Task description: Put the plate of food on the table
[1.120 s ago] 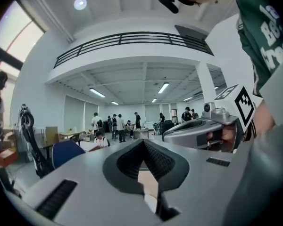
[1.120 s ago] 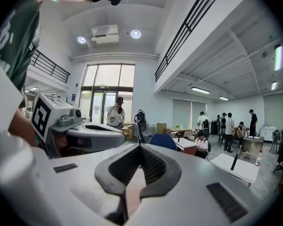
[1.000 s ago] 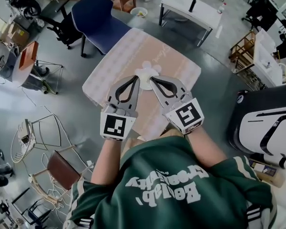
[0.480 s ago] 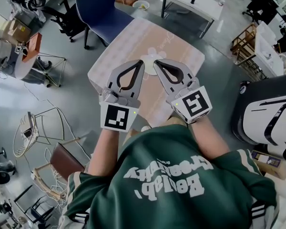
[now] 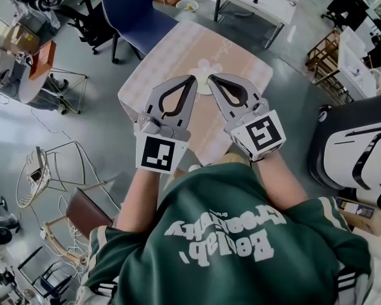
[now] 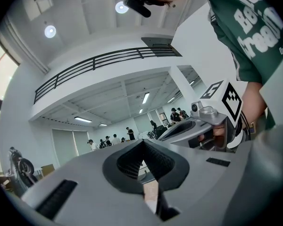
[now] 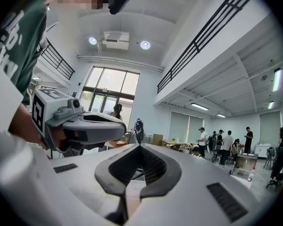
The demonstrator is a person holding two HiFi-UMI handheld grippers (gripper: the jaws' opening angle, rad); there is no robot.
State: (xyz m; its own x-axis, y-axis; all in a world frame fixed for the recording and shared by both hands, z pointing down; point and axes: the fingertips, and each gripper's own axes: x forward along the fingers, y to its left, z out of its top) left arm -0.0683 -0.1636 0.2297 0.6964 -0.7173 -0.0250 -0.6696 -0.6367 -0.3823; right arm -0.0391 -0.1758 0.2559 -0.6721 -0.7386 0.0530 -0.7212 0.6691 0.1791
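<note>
A white flower-shaped plate (image 5: 204, 84) lies near the middle of the table (image 5: 178, 49), which has a pink cloth. I cannot make out what is on the plate. My left gripper (image 5: 192, 79) and right gripper (image 5: 212, 77) hang side by side above the table's near half. Their tips cover the plate's left and right edges in the head view. Both are shut with nothing between the jaws. The left gripper view shows its shut jaws (image 6: 142, 143) tilted up at the hall, with the right gripper (image 6: 198, 125) beside them. The right gripper view shows its shut jaws (image 7: 139, 146) the same way.
A blue chair (image 5: 136, 11) stands at the table's far left corner, and a white bench table (image 5: 254, 2) stands behind it. Wire racks (image 5: 44, 170) and cables lie on the floor at left. A large black-and-white machine (image 5: 362, 151) is at right. People stand far off in the hall.
Both grippers have risen a little toward the camera, still shut and side by side. The table and plate have slid up in the head view.
</note>
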